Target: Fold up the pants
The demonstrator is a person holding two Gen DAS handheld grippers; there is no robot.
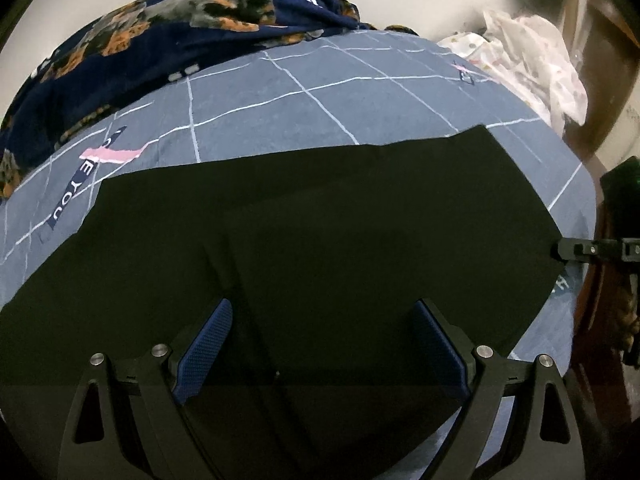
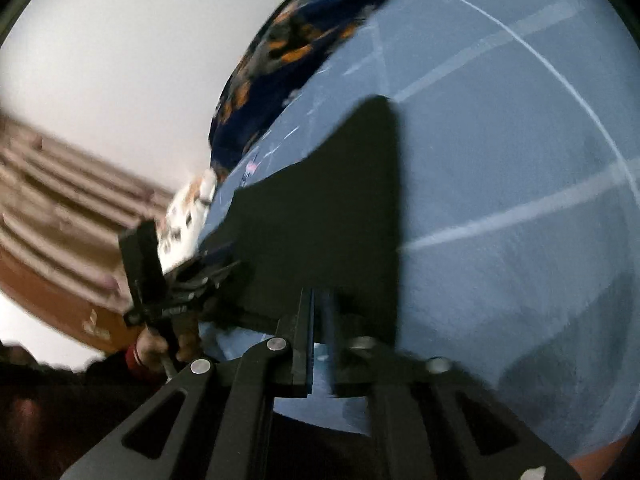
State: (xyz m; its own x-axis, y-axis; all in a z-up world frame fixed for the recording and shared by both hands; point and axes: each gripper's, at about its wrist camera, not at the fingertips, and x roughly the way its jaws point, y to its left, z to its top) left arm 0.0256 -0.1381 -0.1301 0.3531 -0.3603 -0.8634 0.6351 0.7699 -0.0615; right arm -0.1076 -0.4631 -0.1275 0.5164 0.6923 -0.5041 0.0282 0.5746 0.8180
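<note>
Closest in, the left gripper (image 1: pixel 322 354) hangs over the black pants (image 1: pixel 312 232) with its jaws wide apart and nothing between the blue pads (image 1: pixel 206 350). The pants lie flat on the bed, on the grey-blue sheet (image 1: pixel 320 92) with the white grid lines, near its front edge.

Over on the right end, the right gripper (image 2: pixel 320 322) has its jaws pressed together, and the black cloth's edge runs straight into them, so I'd say it's pinching that end, though the shot is blurry.

Looks like light, floppy fabric with zero stiffness, so it'll sag and drag wherever it isn't held. I'd grab at corners or the hem.

Long axis runs left to right across the bed in the left camera. Can't tell waistband from cuffs.

Further back there's a navy floral blanket (image 1: pixel 160 32) bunched up.
</note>
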